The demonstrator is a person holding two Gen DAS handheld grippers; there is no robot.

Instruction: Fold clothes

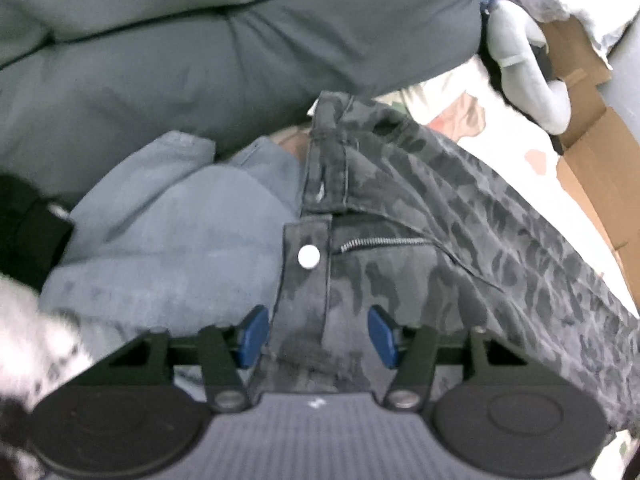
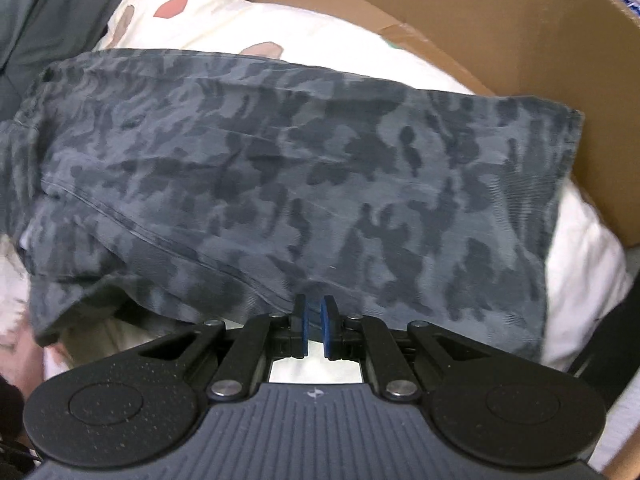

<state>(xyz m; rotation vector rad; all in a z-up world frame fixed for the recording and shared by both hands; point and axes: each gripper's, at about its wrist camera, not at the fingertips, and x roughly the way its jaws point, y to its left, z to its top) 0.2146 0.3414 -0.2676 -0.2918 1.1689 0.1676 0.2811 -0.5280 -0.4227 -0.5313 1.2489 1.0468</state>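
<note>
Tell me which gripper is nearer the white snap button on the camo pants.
Left. The left gripper straddles the waistband just below the button; the right gripper is at the leg's edge, no button in view.

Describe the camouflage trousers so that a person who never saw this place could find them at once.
Look at the white patterned bedding beside the cardboard box. The camouflage trousers lie across it. Their dark grey blotched pattern, round white waist button and metal zip set them apart from the plain pale blue garment beside them.

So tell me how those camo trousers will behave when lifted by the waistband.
The camo trousers will probably sag and drape, since they already crease over the bedding. The twill, waistband and zip suggest moderate weight. The fabric looks unlikely to slip.
</note>
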